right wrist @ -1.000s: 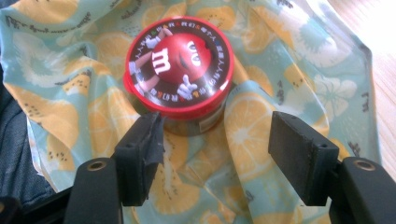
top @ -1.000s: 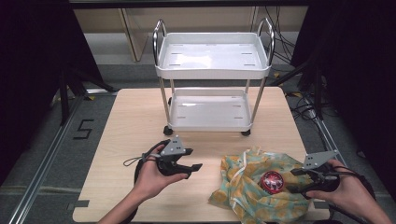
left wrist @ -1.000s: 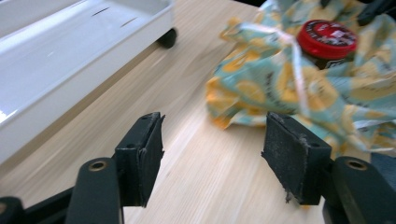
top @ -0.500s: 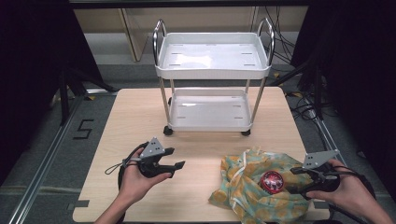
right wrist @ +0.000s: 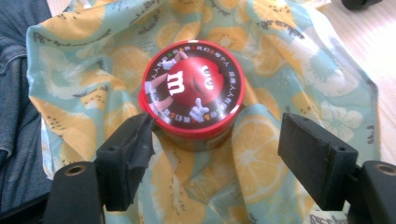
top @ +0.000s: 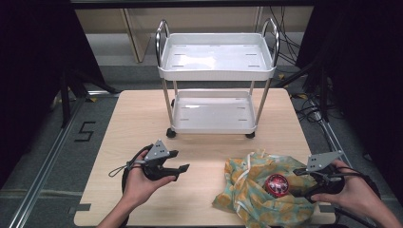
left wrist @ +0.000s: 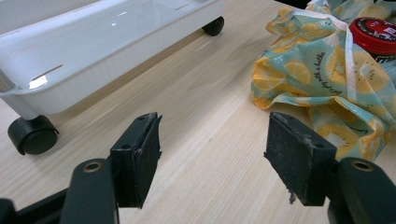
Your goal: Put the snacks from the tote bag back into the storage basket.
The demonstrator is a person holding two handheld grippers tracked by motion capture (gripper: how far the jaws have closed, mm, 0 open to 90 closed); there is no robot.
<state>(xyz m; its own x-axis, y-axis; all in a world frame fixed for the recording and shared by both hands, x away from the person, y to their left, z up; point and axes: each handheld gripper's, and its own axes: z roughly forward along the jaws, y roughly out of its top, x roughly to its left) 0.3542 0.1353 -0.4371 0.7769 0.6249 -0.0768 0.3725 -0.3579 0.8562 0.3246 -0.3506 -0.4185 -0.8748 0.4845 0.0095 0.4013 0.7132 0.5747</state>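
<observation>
A cloth bag [top: 252, 190] printed with lemons and kiwis lies crumpled at the table's front right. A round tub with a red lid [top: 277, 184] rests on it, lid [right wrist: 192, 84] up. My right gripper [top: 293, 182] points left at the tub. Its jaws have just been opening and now stand open; the tub sits just beyond the tips [right wrist: 217, 135], the left one close to the lid's edge and the right pad well clear. My left gripper [top: 182, 160] hovers open over bare wood at front left, nothing between its pads [left wrist: 215, 140], the bag [left wrist: 317, 79] ahead to its right.
A white two-shelf cart [top: 216, 71] on black casters stands on the far half of the wooden table [top: 142, 118]; its lower tray [left wrist: 93, 60] and a caster [left wrist: 31, 135] lie near the left gripper. The person's jeans [right wrist: 14, 93] show past the table's front edge.
The left hand has drawn its gripper leftward, away from the bag. The right hand has stayed at the tub.
</observation>
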